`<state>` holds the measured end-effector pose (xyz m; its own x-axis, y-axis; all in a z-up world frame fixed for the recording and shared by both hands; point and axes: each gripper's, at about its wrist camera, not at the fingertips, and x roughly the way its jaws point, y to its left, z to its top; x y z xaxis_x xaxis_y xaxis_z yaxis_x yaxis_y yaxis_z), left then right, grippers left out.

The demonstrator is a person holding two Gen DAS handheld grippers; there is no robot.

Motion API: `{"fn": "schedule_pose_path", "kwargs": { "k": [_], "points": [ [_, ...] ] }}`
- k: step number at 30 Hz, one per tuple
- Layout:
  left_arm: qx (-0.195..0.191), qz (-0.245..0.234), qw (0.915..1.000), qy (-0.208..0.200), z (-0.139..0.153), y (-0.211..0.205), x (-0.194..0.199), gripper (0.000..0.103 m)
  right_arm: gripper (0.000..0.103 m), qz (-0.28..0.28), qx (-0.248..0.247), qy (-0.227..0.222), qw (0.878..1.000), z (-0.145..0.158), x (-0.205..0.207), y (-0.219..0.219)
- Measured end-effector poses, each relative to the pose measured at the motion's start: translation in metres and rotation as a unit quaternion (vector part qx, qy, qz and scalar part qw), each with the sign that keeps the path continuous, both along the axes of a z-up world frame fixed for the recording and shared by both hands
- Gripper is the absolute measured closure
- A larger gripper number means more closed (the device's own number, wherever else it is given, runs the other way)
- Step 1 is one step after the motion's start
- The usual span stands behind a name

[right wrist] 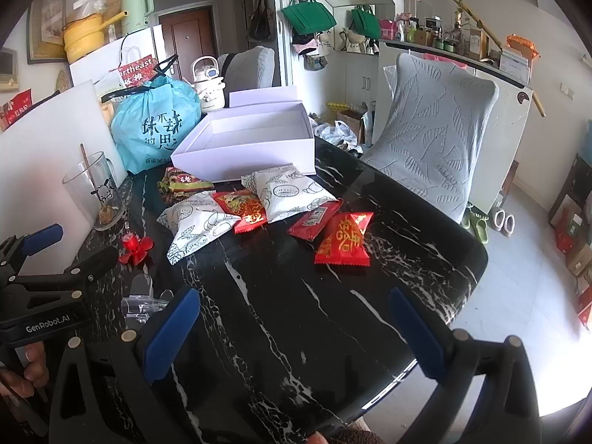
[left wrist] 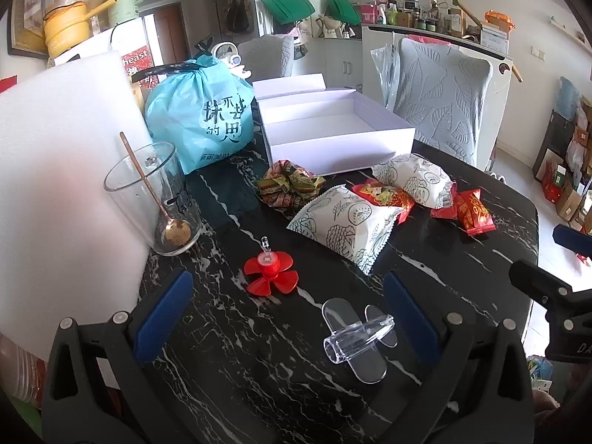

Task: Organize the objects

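glass (left wrist: 155,199): left on desk (left wrist: 259,351), spoon inside, beside foam board
left tongs (left wrist: 288,318): wide, empty, over clear clip (left wrist: 357,336), likely first pick
snacks (right wrist: 273,199): loose mid-desk, just before box (right wrist: 244,148), open to take them
right tongs (right wrist: 296,333): wide, empty, over bare desk

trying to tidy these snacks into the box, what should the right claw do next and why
Probably ease the right claw forward and down over the nearest red packet. The claw is open and holds nothing, that packet lies loose on the table closest ahead of it, and the white box behind stands open and empty.
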<state>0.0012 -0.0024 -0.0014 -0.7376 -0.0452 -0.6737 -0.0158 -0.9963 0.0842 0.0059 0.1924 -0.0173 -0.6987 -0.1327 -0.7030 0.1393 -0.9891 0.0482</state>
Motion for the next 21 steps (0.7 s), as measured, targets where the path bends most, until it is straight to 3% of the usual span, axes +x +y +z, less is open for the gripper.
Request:
{"fn": "schedule_pose_path", "kwargs": {
  "k": [21],
  "points": [
    [0.0, 0.0, 1.0, -0.001, -0.0003, 0.0002, 0.0001, 0.0, 0.0, 0.002, 0.001, -0.003, 1.0, 0.0007, -0.0014, -0.0004]
  ]
}}
